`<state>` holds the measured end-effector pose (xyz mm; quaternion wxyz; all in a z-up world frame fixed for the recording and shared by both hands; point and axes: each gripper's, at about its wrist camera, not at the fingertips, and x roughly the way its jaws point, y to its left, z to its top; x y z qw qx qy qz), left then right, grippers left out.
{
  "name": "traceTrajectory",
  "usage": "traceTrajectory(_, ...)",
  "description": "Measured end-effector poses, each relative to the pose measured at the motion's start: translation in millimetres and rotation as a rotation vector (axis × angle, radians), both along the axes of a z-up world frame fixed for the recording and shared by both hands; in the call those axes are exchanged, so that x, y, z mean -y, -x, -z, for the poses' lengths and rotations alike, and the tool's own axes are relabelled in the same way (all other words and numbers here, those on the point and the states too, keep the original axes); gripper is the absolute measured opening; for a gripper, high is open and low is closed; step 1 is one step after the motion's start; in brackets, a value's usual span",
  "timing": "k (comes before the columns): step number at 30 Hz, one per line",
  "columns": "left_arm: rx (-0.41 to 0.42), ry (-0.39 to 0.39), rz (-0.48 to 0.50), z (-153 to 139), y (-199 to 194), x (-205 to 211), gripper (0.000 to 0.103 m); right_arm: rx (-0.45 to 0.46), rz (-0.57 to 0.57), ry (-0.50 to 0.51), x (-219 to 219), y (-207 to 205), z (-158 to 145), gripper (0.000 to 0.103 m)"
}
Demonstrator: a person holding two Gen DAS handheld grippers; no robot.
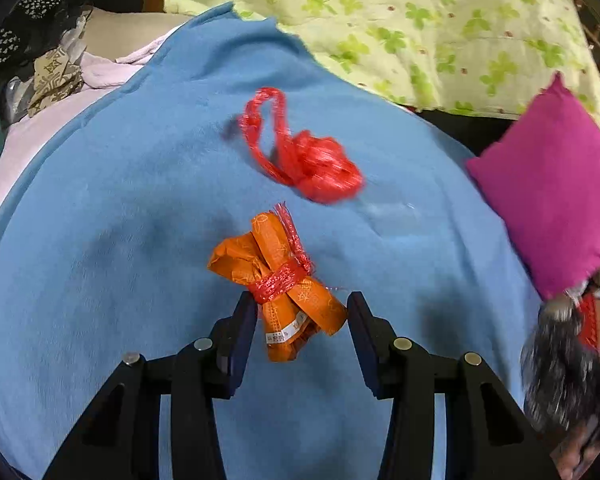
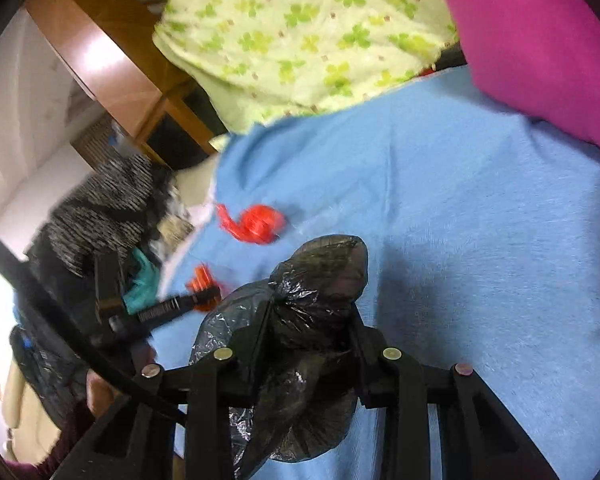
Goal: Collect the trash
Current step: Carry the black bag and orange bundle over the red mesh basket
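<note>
On the blue blanket (image 1: 140,220) lies an orange wrapper bundle (image 1: 276,276) tied with red mesh. My left gripper (image 1: 302,308) is shut on its near end, a pad against each side. A loose red mesh net (image 1: 312,160) lies farther back on the blanket. A crumpled black plastic bag (image 2: 320,276) is bunched between the pads of my right gripper (image 2: 312,314), which is shut on it above the blanket. In the right wrist view the left gripper (image 2: 204,300) with the orange bundle (image 2: 200,276) shows at left, and the red net (image 2: 256,224) beyond it.
A magenta cushion (image 1: 552,184) rests at the blanket's right edge. Behind it spreads a green clover-print quilt (image 1: 420,20). Piled clothes (image 1: 40,60) crowd the left side. Wooden furniture (image 2: 100,52) stands past the bed. The black bag (image 1: 556,368) hangs blurred at lower right.
</note>
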<state>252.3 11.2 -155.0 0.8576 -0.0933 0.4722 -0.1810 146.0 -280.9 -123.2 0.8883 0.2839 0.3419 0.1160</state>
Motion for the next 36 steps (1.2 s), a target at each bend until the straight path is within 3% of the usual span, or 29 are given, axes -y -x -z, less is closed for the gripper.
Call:
traceTrajectory(9, 0.125, -0.041, 0.172, -58, 94, 50, 0.048, 0.15, 0.058, 0.069, 23, 74, -53, 0.037)
traceTrajectory(17, 0.14, -0.056, 0.274, -66, 160, 88, 0.048, 0.184, 0.139, 0.087, 54, 133, -78, 0.037)
traceTrajectory(36, 0.296, -0.122, 0.408, -125, 240, 154, 0.048, 0.273, 0.244, 0.103, 91, 229, -110, 0.037)
